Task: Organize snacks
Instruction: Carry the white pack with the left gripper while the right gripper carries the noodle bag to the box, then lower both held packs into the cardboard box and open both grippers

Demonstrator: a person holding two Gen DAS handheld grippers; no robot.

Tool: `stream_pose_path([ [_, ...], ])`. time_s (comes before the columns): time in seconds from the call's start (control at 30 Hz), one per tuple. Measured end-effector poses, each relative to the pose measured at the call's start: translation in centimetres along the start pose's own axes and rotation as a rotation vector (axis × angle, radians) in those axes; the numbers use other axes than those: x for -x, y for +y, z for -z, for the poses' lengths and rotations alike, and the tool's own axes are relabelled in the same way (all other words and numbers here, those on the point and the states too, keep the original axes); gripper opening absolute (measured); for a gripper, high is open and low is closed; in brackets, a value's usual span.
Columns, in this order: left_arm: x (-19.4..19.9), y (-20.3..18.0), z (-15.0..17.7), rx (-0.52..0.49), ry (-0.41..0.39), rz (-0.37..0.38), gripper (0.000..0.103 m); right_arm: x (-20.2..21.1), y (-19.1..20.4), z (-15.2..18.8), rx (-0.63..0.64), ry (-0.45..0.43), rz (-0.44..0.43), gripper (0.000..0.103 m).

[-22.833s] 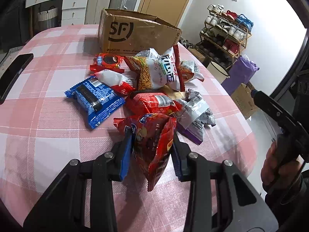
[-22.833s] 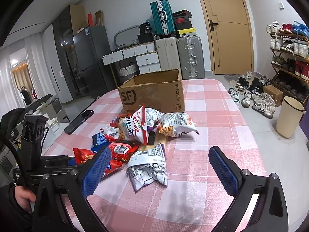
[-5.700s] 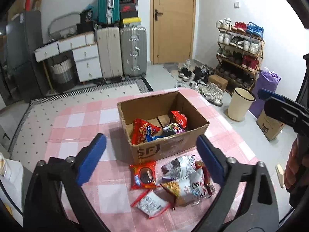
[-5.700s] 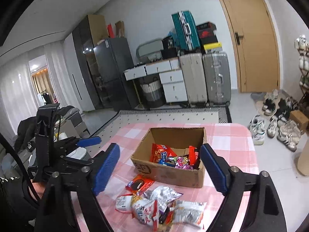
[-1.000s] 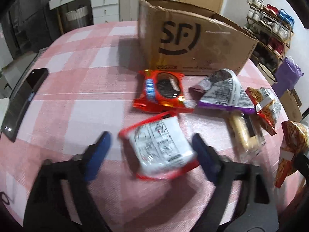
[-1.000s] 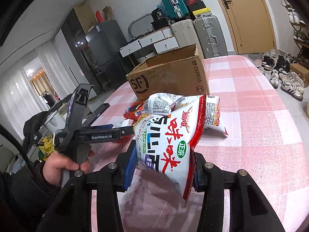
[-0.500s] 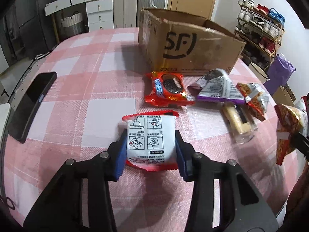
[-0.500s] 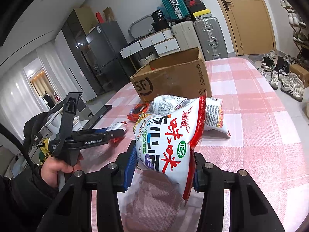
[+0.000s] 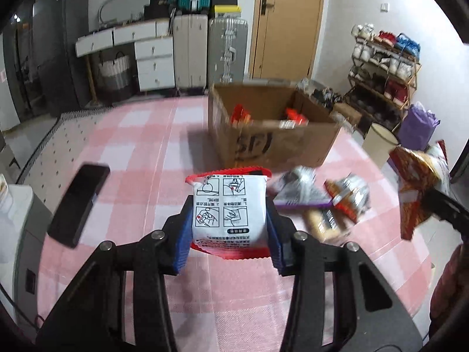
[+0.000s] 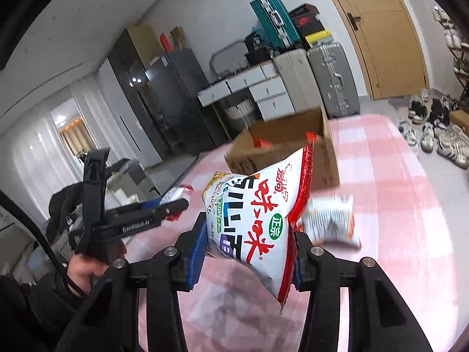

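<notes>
1. The left gripper (image 9: 230,223) is closed on a small white packet with red edges (image 9: 229,209), pinched at both sides between the blue pads and lifted above the pink checked table (image 9: 140,176).
2. The right gripper (image 10: 247,252) clamps a large white and red snack bag (image 10: 253,217), which hangs tilted in the air.
3. The open cardboard box (image 9: 272,138) stands at the far side of the table and already holds several red packets; both loads likely belong there.
4. To do this well, I would carry each pack over the near wall of the box, high enough that the hanging bag clears the rim, and release only once it is above the opening.
5. Bringing the grippers in one after the other should avoid crowding the opening.
6. Loose packets (image 9: 322,202) lie on the table between the grippers and the box, right of centre.
7. A dark phone (image 9: 77,202) lies at the left edge, well apart from the path.
</notes>
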State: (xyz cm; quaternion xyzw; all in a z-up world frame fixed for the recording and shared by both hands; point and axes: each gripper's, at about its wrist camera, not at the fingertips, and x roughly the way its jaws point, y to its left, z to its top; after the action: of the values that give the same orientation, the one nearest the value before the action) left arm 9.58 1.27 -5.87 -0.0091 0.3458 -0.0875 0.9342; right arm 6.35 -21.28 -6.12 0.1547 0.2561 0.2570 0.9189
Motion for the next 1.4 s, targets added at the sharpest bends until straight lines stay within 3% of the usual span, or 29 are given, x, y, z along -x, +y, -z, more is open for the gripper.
stream_pose_path([
  [0.37,6.0,-2.5,-6.6,-0.056,-0.154,-0.037,0.041,0.9,3.1,-8.7,0.1,-0.085,-0.066,0.046],
  [0.57,7.1,-3.1,-10.0,-0.068,-0.194,-0.05,0.041,0.4,4.5,-12.8,0.122,-0.124,-0.09,0.046],
  [0.73,6.6,-3.2,-13.0,-0.082,-0.209,-0.051,0.041,-1.2,4.9,-15.0,0.147,-0.106,-0.069,0.046],
  [0.87,4.2,-3.5,-16.0,-0.105,-0.205,-0.067,0.041,-3.2,3.9,-16.9,0.155,-0.087,-0.033,0.046],
  [1.13,-4.9,-4.1,-21.3,-0.092,-0.123,-0.04,0.041,-9.3,0.4,-20.3,0.17,-0.037,0.035,0.046],
  [1.3,-11.4,-4.5,-22.5,-0.099,-0.035,0.059,0.041,-13.5,-2.9,-20.4,0.148,0.015,0.083,0.046],
  [1.4,-14.7,-4.7,-22.5,-0.125,0.009,0.082,0.041,-15.6,-4.5,-20.0,0.142,0.042,0.117,0.046],
])
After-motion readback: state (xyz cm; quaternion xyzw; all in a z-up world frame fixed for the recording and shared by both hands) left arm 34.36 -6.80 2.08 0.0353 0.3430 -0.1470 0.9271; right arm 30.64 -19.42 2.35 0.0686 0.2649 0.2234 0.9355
